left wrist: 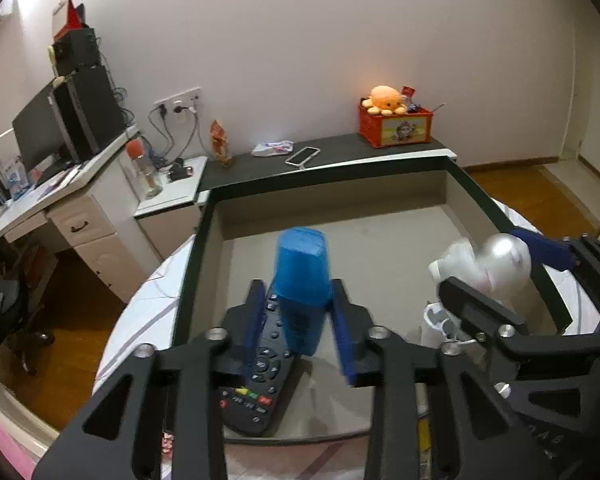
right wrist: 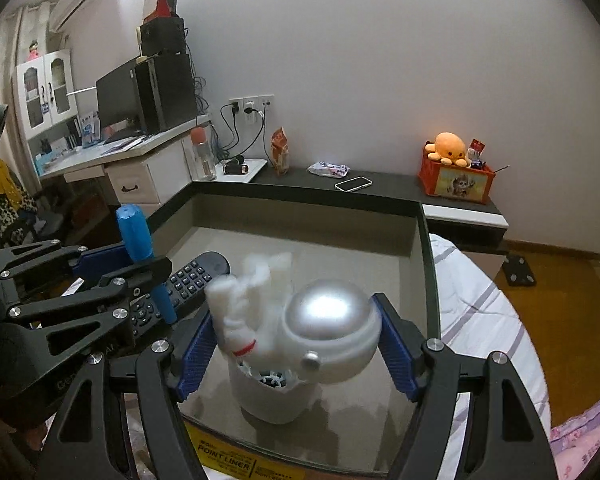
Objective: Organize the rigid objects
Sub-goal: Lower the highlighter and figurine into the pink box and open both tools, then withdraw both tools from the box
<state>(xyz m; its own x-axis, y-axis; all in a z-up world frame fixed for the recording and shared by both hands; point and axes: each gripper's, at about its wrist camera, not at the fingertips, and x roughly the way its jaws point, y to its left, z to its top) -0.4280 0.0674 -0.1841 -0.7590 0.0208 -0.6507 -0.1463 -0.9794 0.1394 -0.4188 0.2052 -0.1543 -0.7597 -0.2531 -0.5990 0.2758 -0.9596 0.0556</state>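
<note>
My left fingers stand apart around a blue remote, tilted above the black remote lying in the tray. My right fingers flank a silver-domed white toy; I cannot tell whether they press it.

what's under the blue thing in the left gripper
A black remote control lies on the box floor under the blue object, between the left gripper fingers. The blue object covers part of the remote's upper end.
</note>
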